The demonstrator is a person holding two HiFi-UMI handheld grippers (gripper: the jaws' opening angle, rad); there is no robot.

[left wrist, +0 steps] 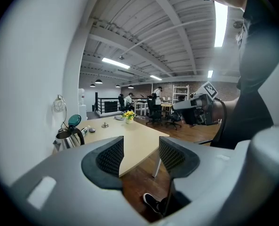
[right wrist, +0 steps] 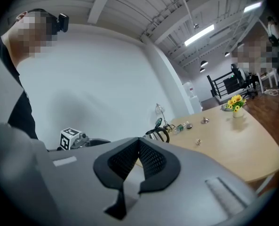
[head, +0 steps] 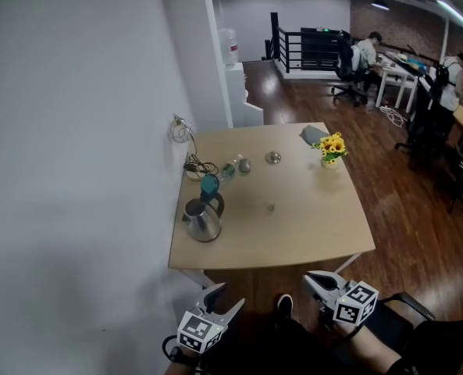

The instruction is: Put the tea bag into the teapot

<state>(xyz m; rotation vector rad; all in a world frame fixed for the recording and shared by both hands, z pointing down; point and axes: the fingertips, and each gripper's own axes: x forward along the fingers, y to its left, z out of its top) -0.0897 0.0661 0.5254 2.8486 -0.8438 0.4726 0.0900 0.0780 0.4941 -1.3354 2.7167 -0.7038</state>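
The right gripper has its black fingers closed together on nothing, and beyond them a steel teapot stands on the tan surface, well apart from yellow flowers.

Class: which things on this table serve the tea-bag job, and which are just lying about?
Job: steel teapot with teal lid; small pale item mid-table, likely the tea bag.
Lying about: yellow flowers in small vase; grey cloth; tangled black cables.

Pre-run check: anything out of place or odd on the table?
No spill or damage shows. The kettle stands with its teal lid flipped up, and what looks like a small bottle lies on its side beyond it.
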